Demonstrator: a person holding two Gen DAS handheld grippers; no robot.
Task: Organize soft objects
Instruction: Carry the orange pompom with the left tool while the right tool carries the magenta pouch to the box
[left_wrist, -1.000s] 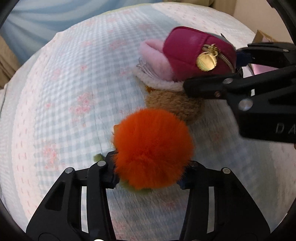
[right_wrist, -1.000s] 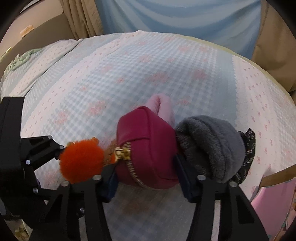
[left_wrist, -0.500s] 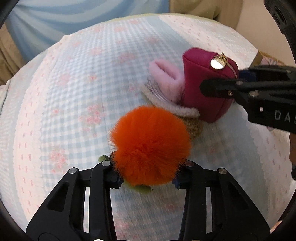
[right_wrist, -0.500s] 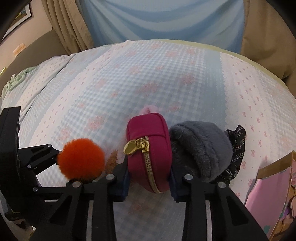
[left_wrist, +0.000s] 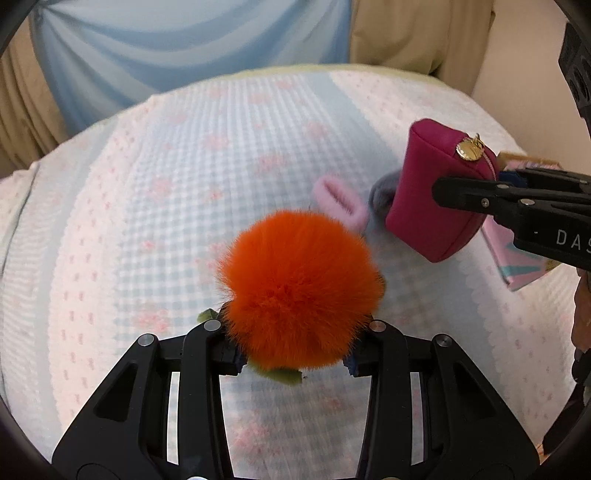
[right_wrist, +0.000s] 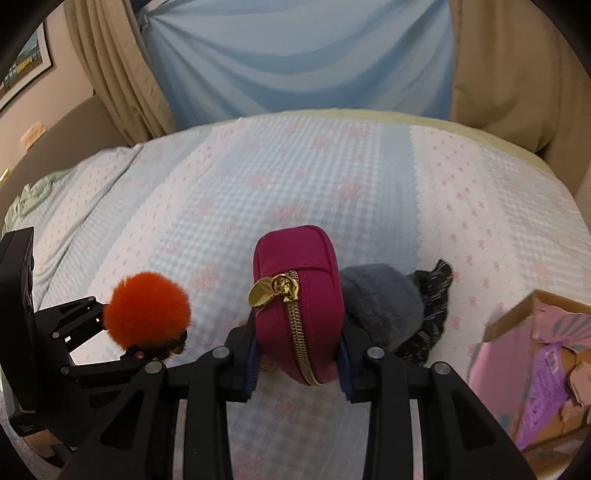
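My left gripper (left_wrist: 291, 362) is shut on an orange fluffy pompom (left_wrist: 301, 291) with a green felt bit under it, held above the bed; it also shows in the right wrist view (right_wrist: 146, 312). My right gripper (right_wrist: 297, 373) is shut on a magenta zip pouch (right_wrist: 299, 295) with a gold pull, lifted off the bed; the pouch shows in the left wrist view (left_wrist: 436, 199). A pink fuzzy item (left_wrist: 338, 195) and a grey fuzzy item (right_wrist: 380, 299) lie on the bed below the pouch.
The bed has a light blue and white checked cover (left_wrist: 184, 184) with pink flowers. A dark patterned cloth (right_wrist: 432, 310) lies beside the grey item. An open cardboard box with a pink lining (right_wrist: 535, 365) stands at the right. Curtains (right_wrist: 295, 55) hang behind the bed.
Both grippers have risen from the bed with their loads. The pouch has come up off the pile of fuzzy items and turned zip-side up. The pompom has lifted away from the brown fuzzy item.
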